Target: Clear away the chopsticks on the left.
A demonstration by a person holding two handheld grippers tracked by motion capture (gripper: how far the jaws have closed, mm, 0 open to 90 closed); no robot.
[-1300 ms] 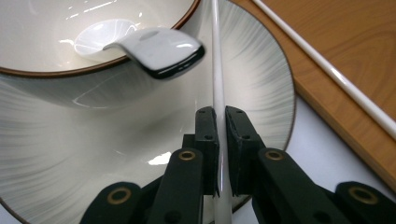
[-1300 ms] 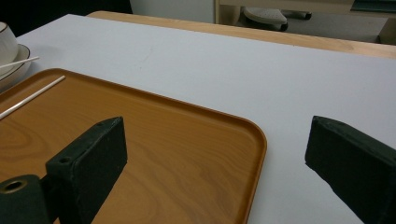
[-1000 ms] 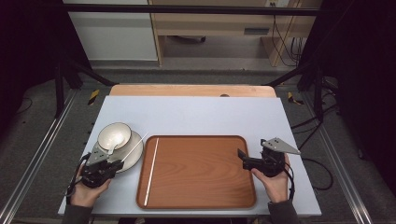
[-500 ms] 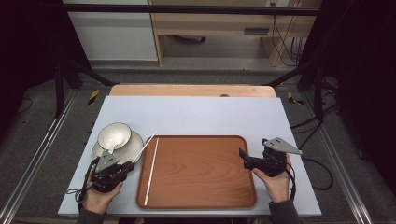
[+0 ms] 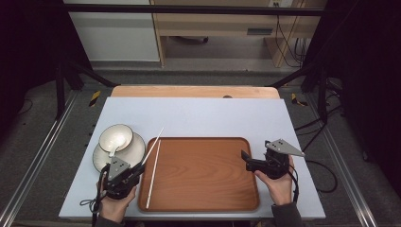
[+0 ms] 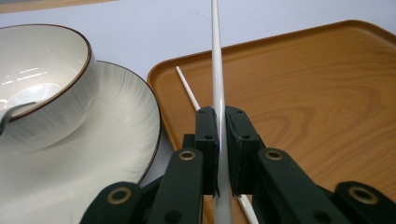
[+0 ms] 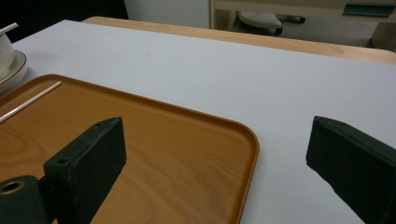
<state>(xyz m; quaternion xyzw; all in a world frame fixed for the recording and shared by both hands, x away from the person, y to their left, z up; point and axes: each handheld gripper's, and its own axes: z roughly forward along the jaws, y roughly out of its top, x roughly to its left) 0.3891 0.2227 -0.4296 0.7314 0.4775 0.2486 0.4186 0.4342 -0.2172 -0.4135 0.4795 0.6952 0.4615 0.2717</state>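
Jaws of left gripper (image 6: 218, 154) clamped tight on one white chopstick (image 6: 217, 70), pads pressing both sides, stick running straight up centre of left gripper view and out past top edge. In high view, same left gripper (image 5: 137, 169) sits lower left of frame, gripped chopstick (image 5: 153, 145) slanting up and right from it, tip over bare table just off tray's upper left corner. Second chopstick (image 5: 152, 175) lying flat inside wooden tray (image 5: 208, 198) along its left edge; in left gripper view visible as thin white rod (image 6: 187, 91) just left of the gripped one, passing under the jaws. Bowl (image 5: 115, 136) stacked on plate (image 5: 135, 150), left of tray, just above left gripper in frame; spoon handle (image 5: 112, 152) sticking out of bowl toward gripper. Plate rim close beside tray's edge, touching or not: can't tell. Right gripper (image 5: 246, 160) held at right edge of tray, mid-right of frame, jaws spread wide, nothing between them; right gripper view confirms: one pad over tray (image 7: 140, 154), other over grey table (image 7: 233, 79), big gap. Hands (image 5: 280, 185) gripping both tools from bottom of frame.
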